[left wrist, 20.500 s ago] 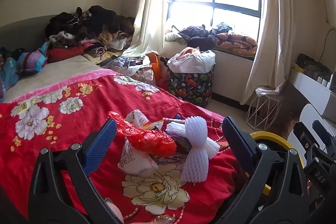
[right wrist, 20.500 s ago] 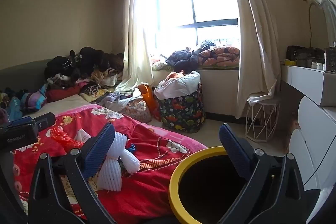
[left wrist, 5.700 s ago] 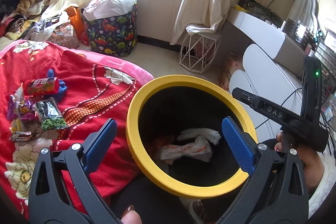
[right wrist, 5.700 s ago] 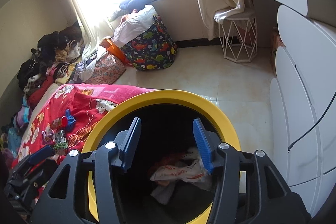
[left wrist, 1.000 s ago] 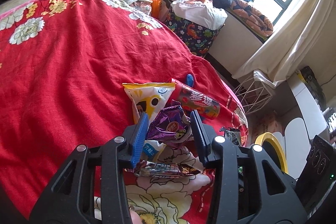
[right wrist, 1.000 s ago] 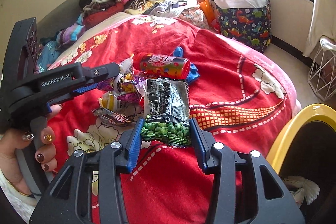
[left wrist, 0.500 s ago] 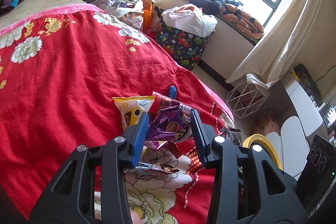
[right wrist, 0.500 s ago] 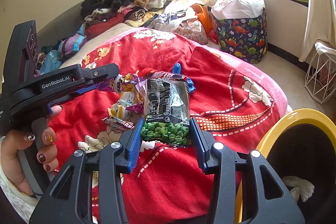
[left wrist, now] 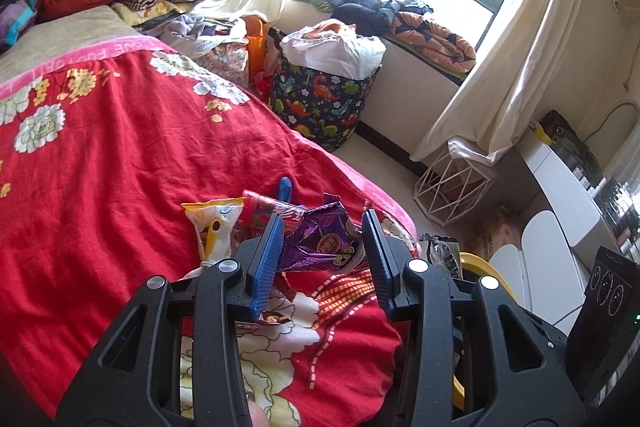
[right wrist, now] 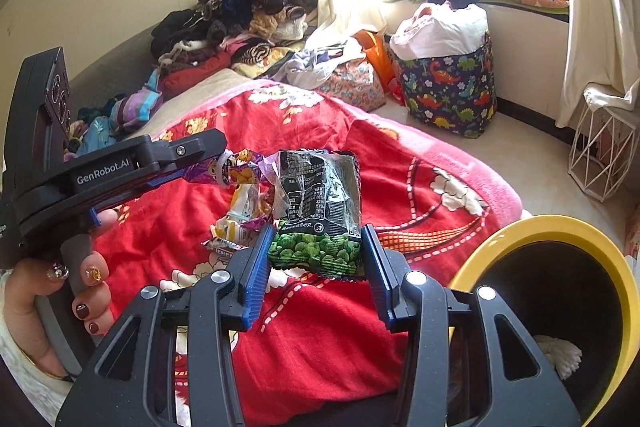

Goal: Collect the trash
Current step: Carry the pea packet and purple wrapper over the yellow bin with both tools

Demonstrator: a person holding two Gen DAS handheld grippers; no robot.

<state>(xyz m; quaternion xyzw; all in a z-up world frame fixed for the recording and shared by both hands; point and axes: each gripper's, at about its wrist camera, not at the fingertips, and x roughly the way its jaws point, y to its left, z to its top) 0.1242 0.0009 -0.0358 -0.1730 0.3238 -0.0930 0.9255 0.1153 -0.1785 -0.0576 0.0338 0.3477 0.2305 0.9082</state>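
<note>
Two wrappers lifted clear of red bedspread (right wrist: 320, 339): left gripper (left wrist: 325, 259) clamps purple wrapper (left wrist: 320, 241), right gripper (right wrist: 316, 261) clamps green pea packet (right wrist: 320, 211), long axis upright. Yellow-rimmed bin (right wrist: 624, 267) near right; right gripper closer

Each of the 2 fisheye views looks forward and downward along its hand-held gripper, close above the bed (left wrist: 100, 167); both share the dinosaur-print basket (right wrist: 448, 91) ahead.

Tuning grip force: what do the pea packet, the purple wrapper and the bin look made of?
Pea packet: thin glossy plastic film, creased, with glare. Purple wrapper: shiny, crinkled, probably metallised film. Bin: smooth yellow rim, dark inside; looks like rigid plastic, though painted metal can't be ruled out.
</note>
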